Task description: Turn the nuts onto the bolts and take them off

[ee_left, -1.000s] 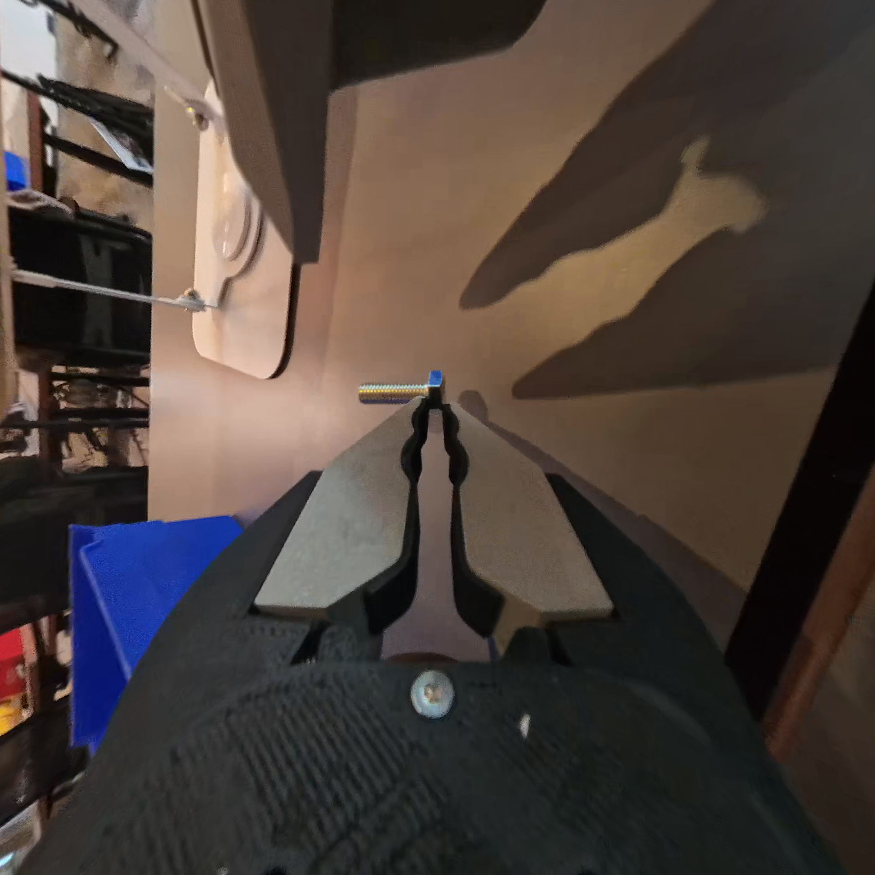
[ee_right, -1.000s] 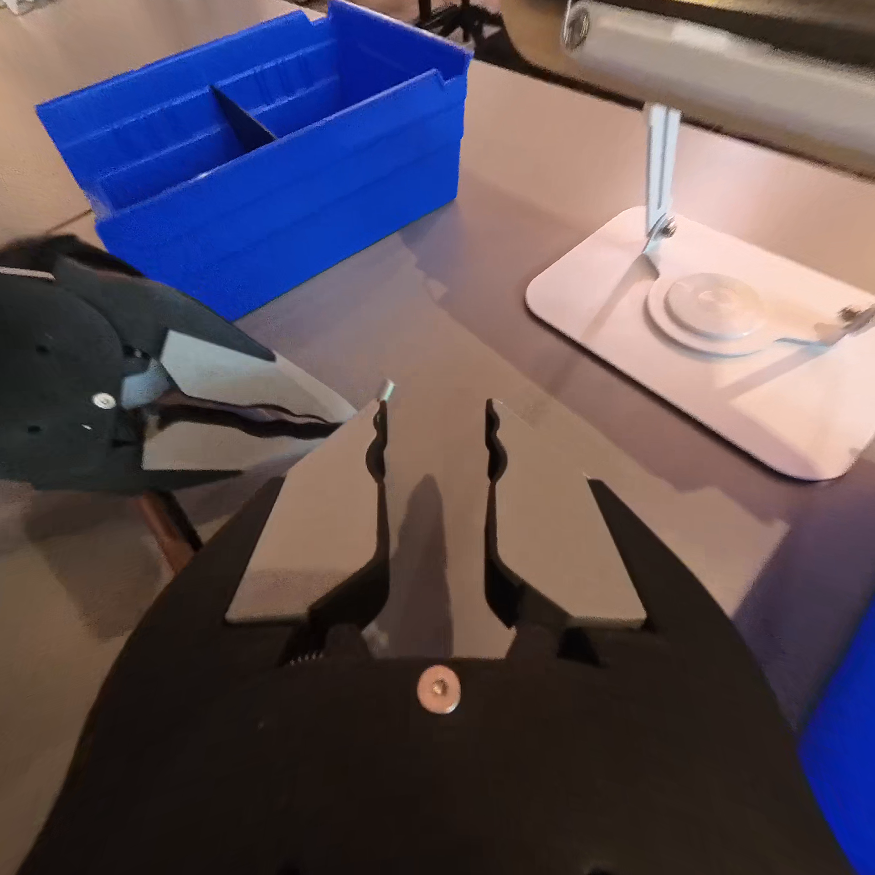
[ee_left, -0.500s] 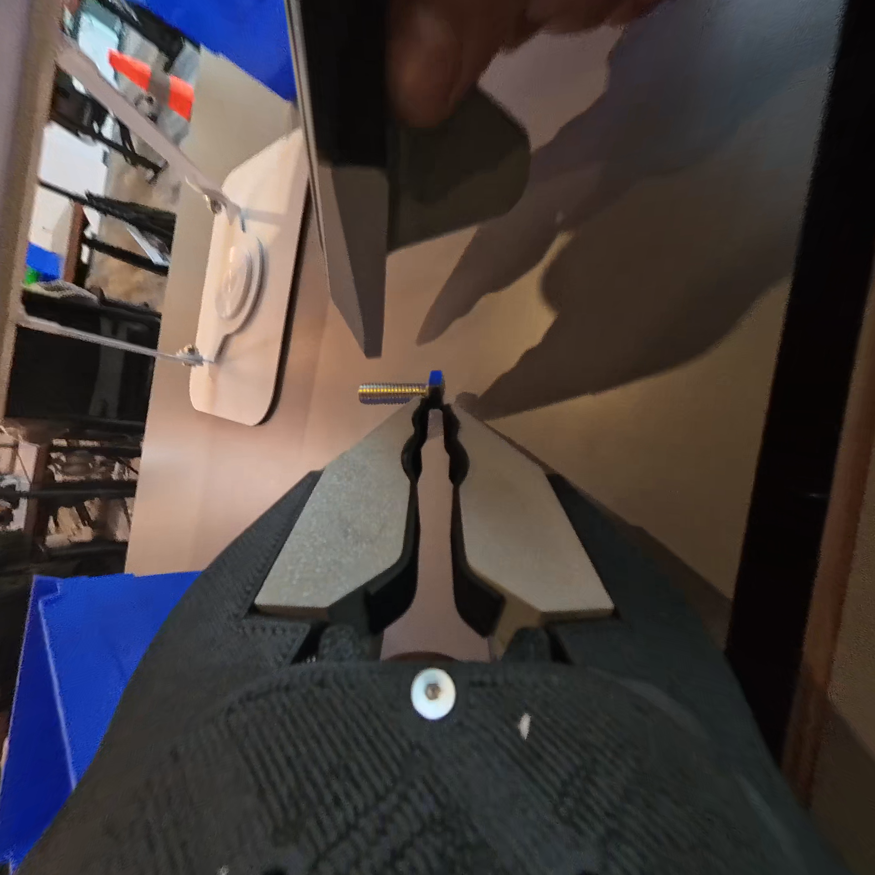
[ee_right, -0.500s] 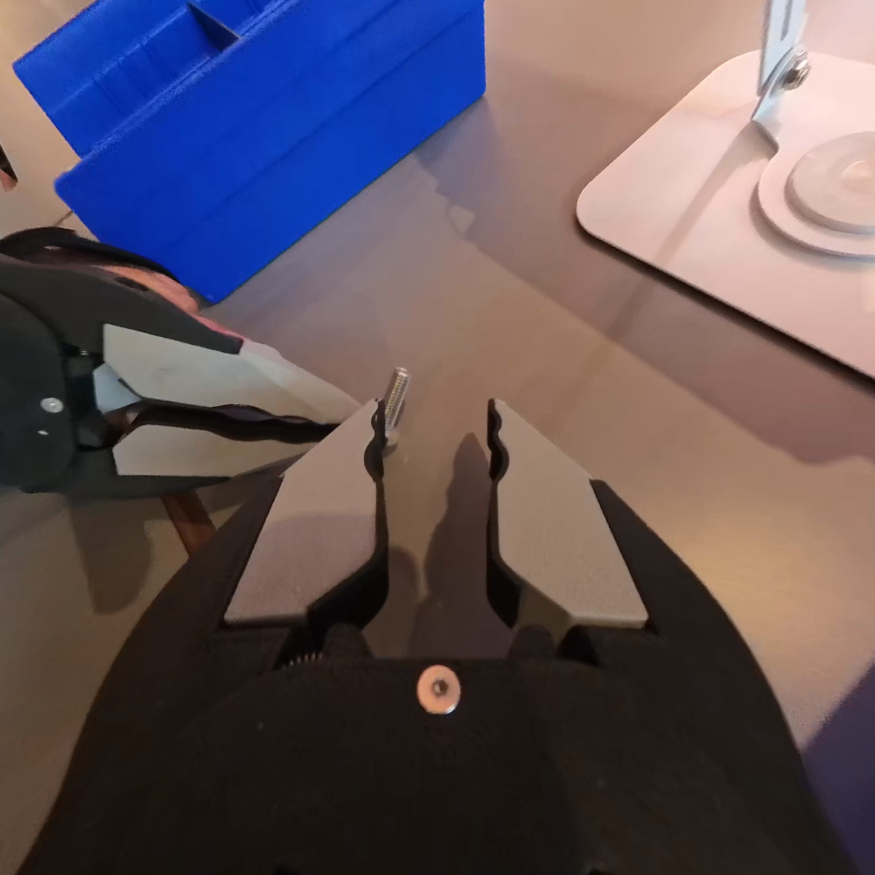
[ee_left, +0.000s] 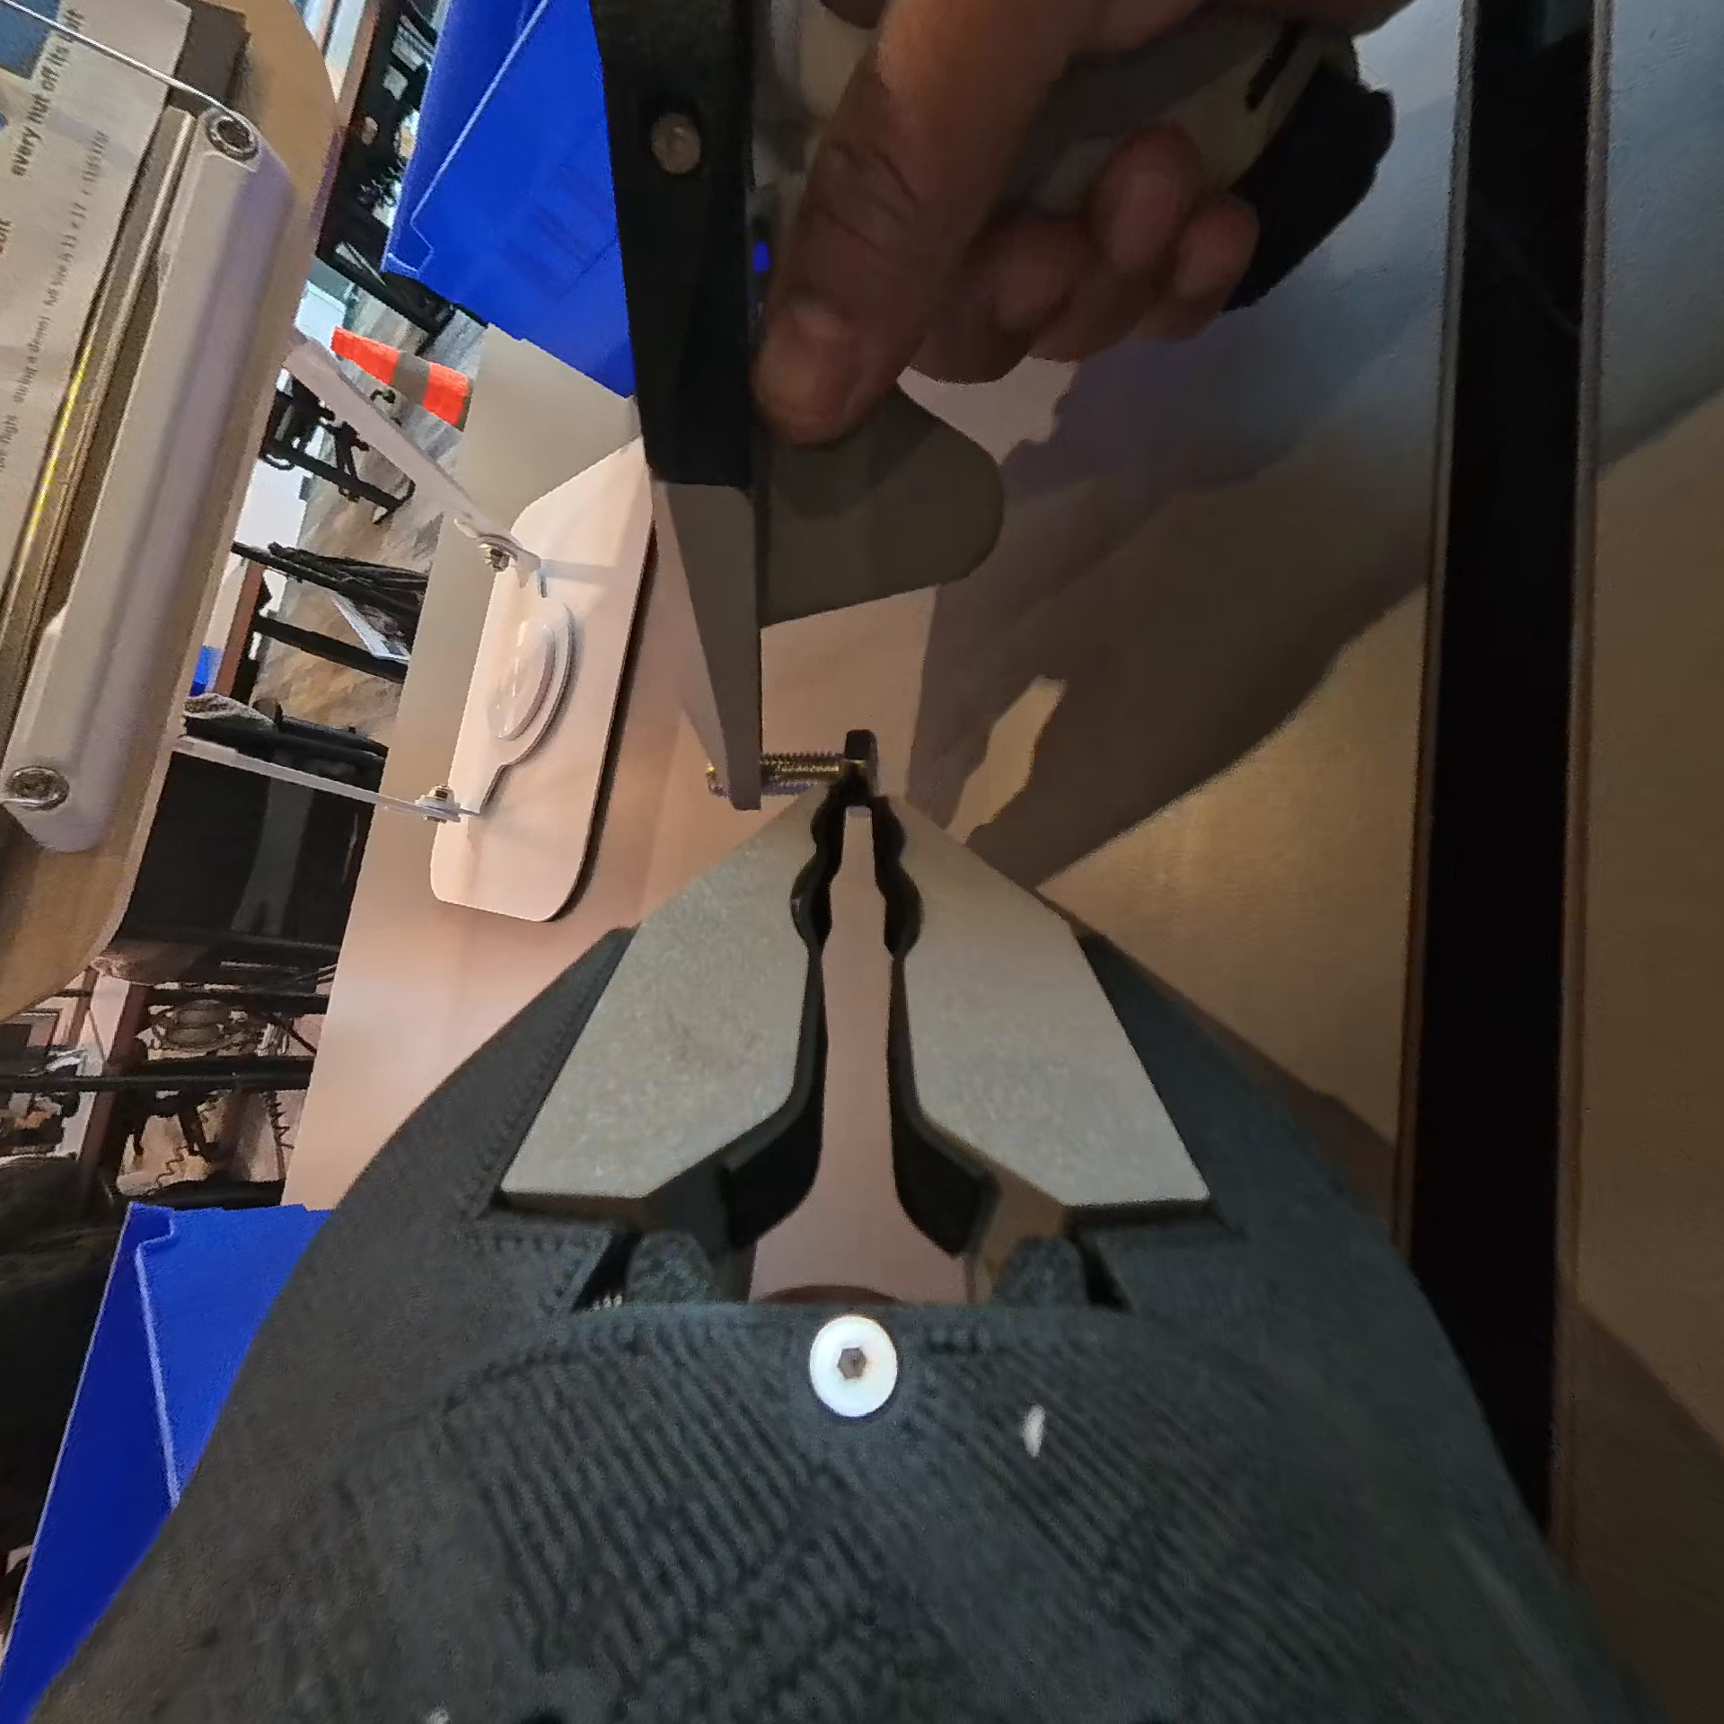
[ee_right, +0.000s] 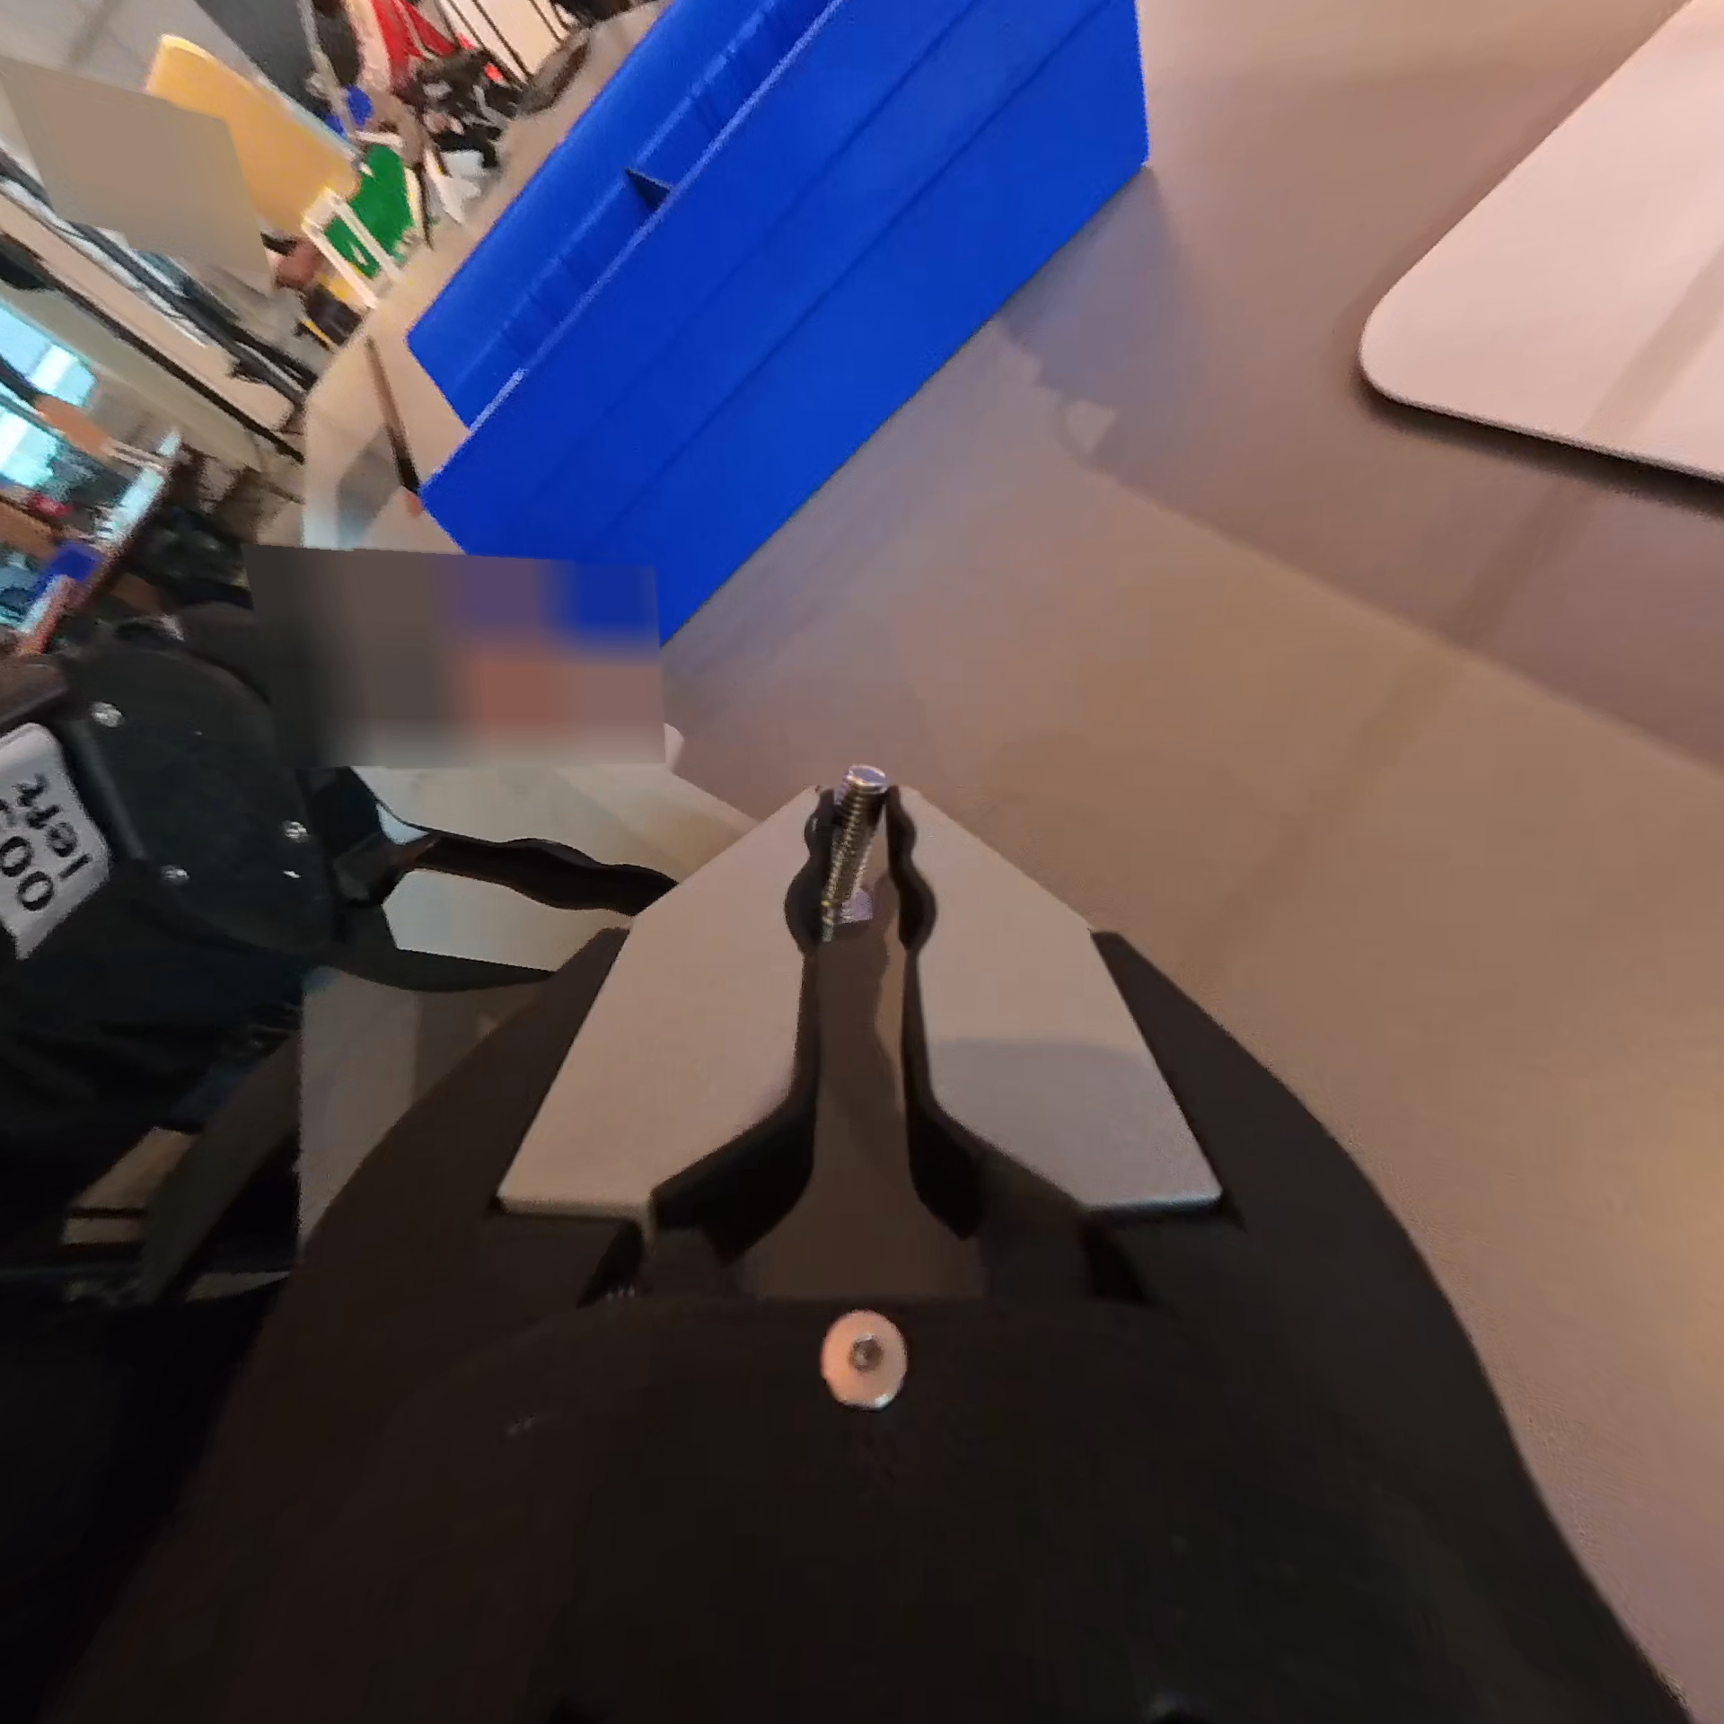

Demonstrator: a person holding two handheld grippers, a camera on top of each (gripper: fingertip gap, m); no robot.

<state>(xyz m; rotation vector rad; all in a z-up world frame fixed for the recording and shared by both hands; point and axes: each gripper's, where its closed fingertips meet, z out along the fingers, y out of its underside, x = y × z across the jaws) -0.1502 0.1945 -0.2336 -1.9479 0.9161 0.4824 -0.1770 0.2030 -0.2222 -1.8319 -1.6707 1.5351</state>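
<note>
A small steel bolt (ee_left: 802,767) is held over the brown table. My left gripper (ee_left: 854,807) is shut on the bolt's head, with the threaded shaft pointing left. My right gripper (ee_left: 737,779) comes down from above, held by a hand (ee_left: 933,233), and its fingers close on the free end of the shaft. In the right wrist view the right gripper (ee_right: 856,798) is shut around the threaded bolt (ee_right: 844,858), whose end pokes out past the tips. The left gripper's fingers (ee_right: 560,877) reach in from the left. I cannot make out a nut.
A blue divided bin (ee_right: 793,280) stands behind the grippers and also shows in the left wrist view (ee_left: 187,1399). A second blue bin (ee_left: 504,187) is farther off. A white stand base (ee_left: 522,746) lies on the table. The table's dark edge (ee_left: 1493,840) runs close by. Only a small space, under 4 cm, lies between the two pairs of fingers.
The right gripper moved onto the bolt and closed from open to shut around its shaft. The left gripper kept its hold on the bolt's head.
</note>
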